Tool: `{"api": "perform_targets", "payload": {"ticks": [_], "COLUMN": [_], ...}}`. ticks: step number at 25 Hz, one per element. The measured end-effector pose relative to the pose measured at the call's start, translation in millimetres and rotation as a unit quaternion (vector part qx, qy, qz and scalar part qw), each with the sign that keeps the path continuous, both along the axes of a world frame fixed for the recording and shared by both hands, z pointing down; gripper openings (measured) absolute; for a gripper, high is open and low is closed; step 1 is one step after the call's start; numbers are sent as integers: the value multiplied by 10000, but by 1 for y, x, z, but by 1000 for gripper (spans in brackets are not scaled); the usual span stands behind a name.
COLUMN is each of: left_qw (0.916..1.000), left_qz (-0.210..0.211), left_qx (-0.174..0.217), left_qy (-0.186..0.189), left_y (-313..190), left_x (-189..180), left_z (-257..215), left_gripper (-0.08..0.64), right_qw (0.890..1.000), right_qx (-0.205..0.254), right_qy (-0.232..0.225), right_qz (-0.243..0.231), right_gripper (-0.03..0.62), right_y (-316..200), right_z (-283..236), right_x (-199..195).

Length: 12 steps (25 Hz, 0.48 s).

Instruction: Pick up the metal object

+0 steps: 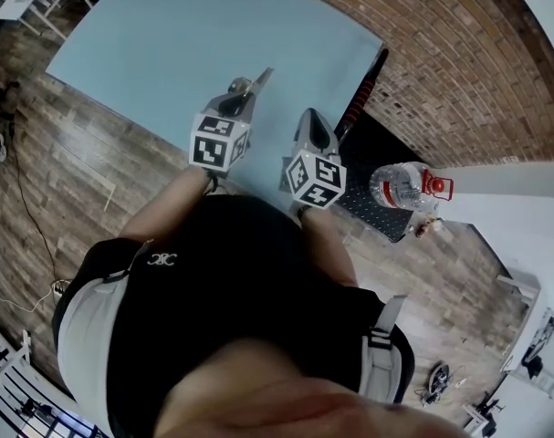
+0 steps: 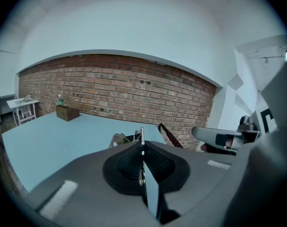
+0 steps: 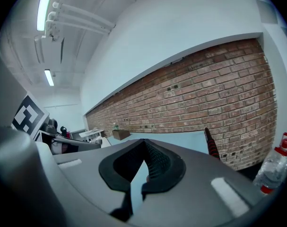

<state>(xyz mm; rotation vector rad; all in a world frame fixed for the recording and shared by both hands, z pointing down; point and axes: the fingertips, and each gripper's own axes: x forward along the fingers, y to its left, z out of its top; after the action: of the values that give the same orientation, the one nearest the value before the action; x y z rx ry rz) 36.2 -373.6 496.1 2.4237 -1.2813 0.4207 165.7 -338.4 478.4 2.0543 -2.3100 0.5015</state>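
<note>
The metal object (image 1: 259,79) was off the bench (image 1: 158,35), carried in the air over its near part. It was a thin, shiny piece whose flat plate ran edge-on between the tongs of the left gripper (image 2: 142,144), with a bent or cut-out part sticking out past the tips. Those tongs were pressed together on the plate, their ribbed pads flat against its two faces. From its look, the piece was stiff and light, with smooth faces that could slip or swing in a pinch taken near one end. The broad flat faces looked the right place to grip, well in from the rim, and the thin edges were better left alone. The pick-up therefore seemed already made, and the next concern would be a level, steady carry. The right gripper (image 1: 313,121) hung just beside the left one, a little nearer the bench's edge, its tongs closed tip to tip on nothing. Beyond them a rod with a red-and-black ribbed grip (image 1: 357,99) leaned at the bench's edge, near the brick wall (image 1: 459,53). A clear water bottle with a red cap (image 1: 406,186) stood further right, off the bench. A small wooden box (image 2: 67,112) sat at the bench's far end, close to the wall.
</note>
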Motion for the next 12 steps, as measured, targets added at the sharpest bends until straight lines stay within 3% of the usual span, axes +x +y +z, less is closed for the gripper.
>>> {"api": "perform_targets", "payload": {"ticks": [12], "left_qw": [9999], "left_qz": [44], "left_qx": [-119], "left_qy": [-21], "left_y": [-4], "left_x": [-7], "left_z": [10], "left_gripper": [5], "right_qw": [9999], "right_qx": [-81], "right_qy": [56], "right_qz": [-35], "right_gripper": [12], "right_y": [-3], "right_z": [6], "right_x": [-10]}}
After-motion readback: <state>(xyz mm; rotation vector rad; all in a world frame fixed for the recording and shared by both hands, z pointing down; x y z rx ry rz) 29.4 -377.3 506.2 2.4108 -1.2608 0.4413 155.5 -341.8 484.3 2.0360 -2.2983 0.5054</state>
